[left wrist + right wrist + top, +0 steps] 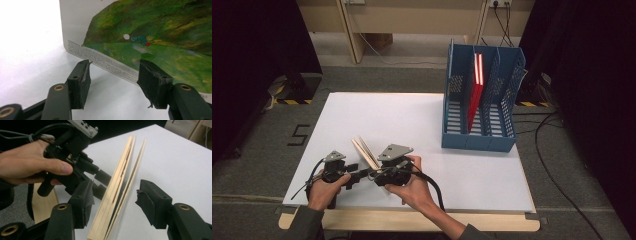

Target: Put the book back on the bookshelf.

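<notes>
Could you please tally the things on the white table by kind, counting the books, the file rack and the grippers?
Books: 2, the picture book standing on edge between the grippers and the red book upright in the rack.
File racks: 1, the blue file rack.
Grippers: 2, the left gripper and the right gripper, both open.
Total: 5.

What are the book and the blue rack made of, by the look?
Book: thick pale pages with a printed semi-gloss cover, likely board. Blue rack: looks like moulded plastic, with slotted walls and a uniform matte colour. Both grippers are open.
</notes>
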The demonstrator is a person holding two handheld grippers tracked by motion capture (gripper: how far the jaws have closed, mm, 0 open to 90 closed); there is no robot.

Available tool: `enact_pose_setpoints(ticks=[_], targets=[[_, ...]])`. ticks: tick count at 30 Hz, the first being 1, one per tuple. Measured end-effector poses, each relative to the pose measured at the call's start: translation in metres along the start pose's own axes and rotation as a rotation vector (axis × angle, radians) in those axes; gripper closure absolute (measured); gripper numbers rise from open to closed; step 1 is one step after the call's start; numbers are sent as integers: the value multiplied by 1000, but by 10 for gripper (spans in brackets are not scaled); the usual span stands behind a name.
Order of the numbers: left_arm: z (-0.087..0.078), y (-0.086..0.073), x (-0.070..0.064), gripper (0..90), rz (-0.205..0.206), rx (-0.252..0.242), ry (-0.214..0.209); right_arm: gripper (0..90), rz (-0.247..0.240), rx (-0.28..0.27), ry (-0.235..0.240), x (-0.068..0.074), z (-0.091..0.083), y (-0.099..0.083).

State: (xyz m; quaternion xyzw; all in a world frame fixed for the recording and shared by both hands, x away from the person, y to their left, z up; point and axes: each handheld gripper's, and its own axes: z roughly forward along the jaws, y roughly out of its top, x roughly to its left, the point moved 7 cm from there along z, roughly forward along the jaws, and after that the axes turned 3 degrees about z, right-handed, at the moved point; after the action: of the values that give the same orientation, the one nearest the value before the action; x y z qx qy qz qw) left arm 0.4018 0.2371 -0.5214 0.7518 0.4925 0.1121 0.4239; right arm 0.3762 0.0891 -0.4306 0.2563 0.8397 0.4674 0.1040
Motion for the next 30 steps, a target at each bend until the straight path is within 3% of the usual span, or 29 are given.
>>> enact_pose_setpoints(ticks=[6,12,18,21,24,27,30], targets=[[0,0,1,426,0,-3,6,403,26,33,-3,0,10,-13],[-1,0,3,427,-4,-6,9,520,24,67,1,2,23,-22],[-1,0,6,427,-12,-12,17,639,-28,96,-42,-4,25,-24],[-1,0,8,427,-20,-16,21,726,-11,93,-39,-11,23,-23],[-2,0,9,427,-19,-16,26,753,-42,94,-53,-21,21,-21],[-2,0,10,427,-20,-16,26,755,-1,95,-35,-28,20,-22],[-2,0,13,428,-12,-12,47,753,-18,82,-23,-30,20,-23]])
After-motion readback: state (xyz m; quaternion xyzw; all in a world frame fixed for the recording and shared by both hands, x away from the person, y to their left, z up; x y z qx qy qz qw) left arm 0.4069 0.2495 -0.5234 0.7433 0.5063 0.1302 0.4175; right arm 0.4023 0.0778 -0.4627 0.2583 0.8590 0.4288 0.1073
